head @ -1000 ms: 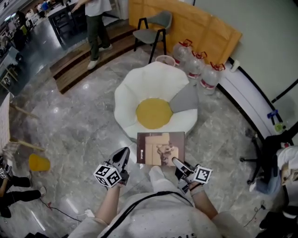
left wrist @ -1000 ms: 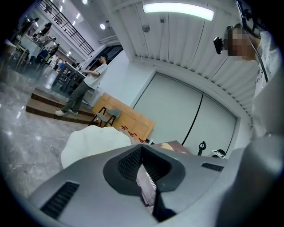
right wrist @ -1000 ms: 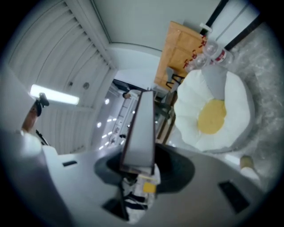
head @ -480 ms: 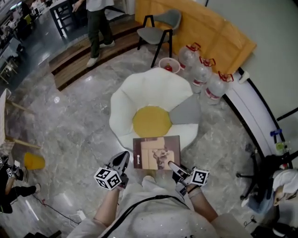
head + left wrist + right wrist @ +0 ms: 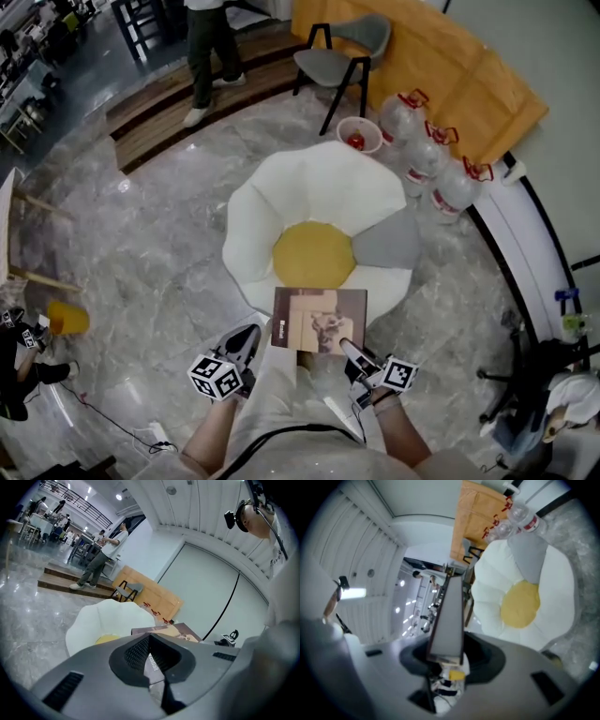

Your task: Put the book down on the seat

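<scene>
Marble floor (image 5: pixel 169 244) bears flower seat (image 5: pixel 309 183), bottles (image 5: pixel 433 157)

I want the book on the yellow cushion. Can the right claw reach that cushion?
Probably yes. The right claw, shut on the book, hovers just in front of the yellow cushion, and nothing stands between them.

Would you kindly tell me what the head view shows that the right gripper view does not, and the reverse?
Only the head view shows the book with its cover face up, the left gripper beside it, and a yellow object on the floor. Only the right gripper view shows the book edge-on, clamped between the jaws of the right gripper, and a ceiling lamp. Both show the white seat with its yellow centre and the water bottles.
</scene>
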